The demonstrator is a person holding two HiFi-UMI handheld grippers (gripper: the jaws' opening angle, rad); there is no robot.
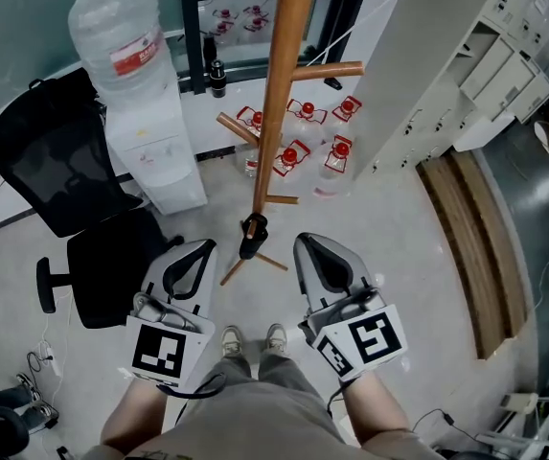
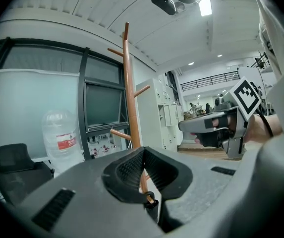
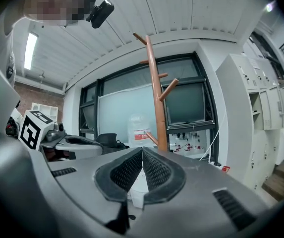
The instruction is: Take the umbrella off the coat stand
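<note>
**Black umbrella low on the stand, both tools closed and empty**

Wood is what you notice first: the tall coat stand (image 1: pixel 276 94) rises straight in front of the person, with bare pegs sticking out along its pole. The umbrella (image 1: pixel 253 237) is a small, dark, folded bundle right down at the foot of the pole, among the splayed legs. From where I stand I can't tell whether it hangs from something low or just leans there.

The left gripper (image 1: pixel 204 247) is held just left of the umbrella and the right gripper (image 1: pixel 308 244) just right of it. Both are on the near side and neither touches it. Each one's own view shows the two ribbed pads pressed together with nothing between them, so both tools are closed and holding nothing.

A compact umbrella like that should be light. The folded fabric looks soft and probably a bit slick, and it would give under a pinch, with only the stiff shaft and ribs beneath it. I'd say the surest hold is on a hard end, either the handle or the tip, rather than around the loose cloth. The jaws will have to open before any of that.

The stand looks slender, so a sideways tug might rock it, and lifting the umbrella clear seems safer. A water dispenser (image 1: pixel 149 151) and a black chair (image 1: pixel 92 218) stand to the left. Bottles (image 1: pixel 293 151) crowd the floor beyond the stand.
</note>
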